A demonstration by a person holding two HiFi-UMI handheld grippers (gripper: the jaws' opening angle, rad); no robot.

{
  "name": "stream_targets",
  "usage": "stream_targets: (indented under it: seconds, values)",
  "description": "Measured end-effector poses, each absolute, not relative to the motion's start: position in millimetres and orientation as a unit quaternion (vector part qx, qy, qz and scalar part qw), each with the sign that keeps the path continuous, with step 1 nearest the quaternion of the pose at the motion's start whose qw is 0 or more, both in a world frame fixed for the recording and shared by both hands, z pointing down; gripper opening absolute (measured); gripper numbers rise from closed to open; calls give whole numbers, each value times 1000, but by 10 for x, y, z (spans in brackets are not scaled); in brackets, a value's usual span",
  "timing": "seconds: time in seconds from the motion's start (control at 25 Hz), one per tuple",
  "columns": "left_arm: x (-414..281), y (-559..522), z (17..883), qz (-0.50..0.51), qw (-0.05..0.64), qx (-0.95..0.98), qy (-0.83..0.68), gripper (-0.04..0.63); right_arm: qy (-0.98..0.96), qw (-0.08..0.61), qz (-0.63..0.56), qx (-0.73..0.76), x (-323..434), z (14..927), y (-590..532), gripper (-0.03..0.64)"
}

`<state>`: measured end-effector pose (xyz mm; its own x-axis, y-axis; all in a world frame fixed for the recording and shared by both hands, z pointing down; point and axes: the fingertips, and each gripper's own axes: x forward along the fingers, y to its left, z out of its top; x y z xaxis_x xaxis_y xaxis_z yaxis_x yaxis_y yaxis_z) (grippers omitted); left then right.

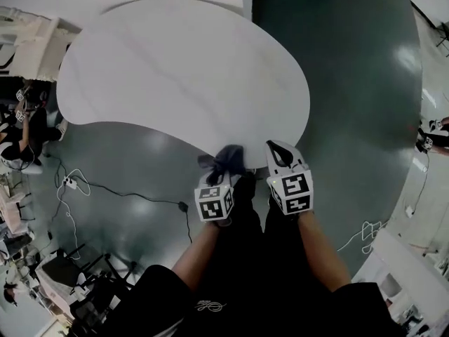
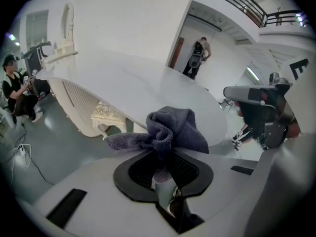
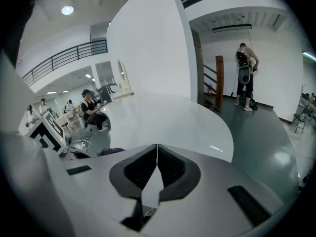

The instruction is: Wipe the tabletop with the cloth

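Note:
A white kidney-shaped table fills the upper middle of the head view. A dark grey cloth bunches up just at the table's near edge, with my left gripper shut on it. In the left gripper view the cloth bulges out above the pinched jaws of the left gripper, with the tabletop beyond and slightly lower. My right gripper sits close to the right of the left one, over the table's near edge. Its jaws are shut with nothing between them, facing the tabletop.
Dark green floor surrounds the table. A black cable and a power strip lie on the floor at left. Seated people and furniture stand at far left, another person at far right. A person stands beyond the table.

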<state>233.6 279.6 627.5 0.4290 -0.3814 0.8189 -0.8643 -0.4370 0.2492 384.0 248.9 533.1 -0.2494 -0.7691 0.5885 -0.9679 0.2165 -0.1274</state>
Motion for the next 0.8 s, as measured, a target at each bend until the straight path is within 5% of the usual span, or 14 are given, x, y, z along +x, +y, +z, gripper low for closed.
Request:
stream_targets:
  seconds: [0.48,0.8]
  values:
    - [2794,3069,6144,333,312,759,-464,66,-771,214,235,551,4289,5318,2821,10]
    - [3419,3040,5945,410,135,812,-392,64,-777,197,229,553,4565,5223,2911,11]
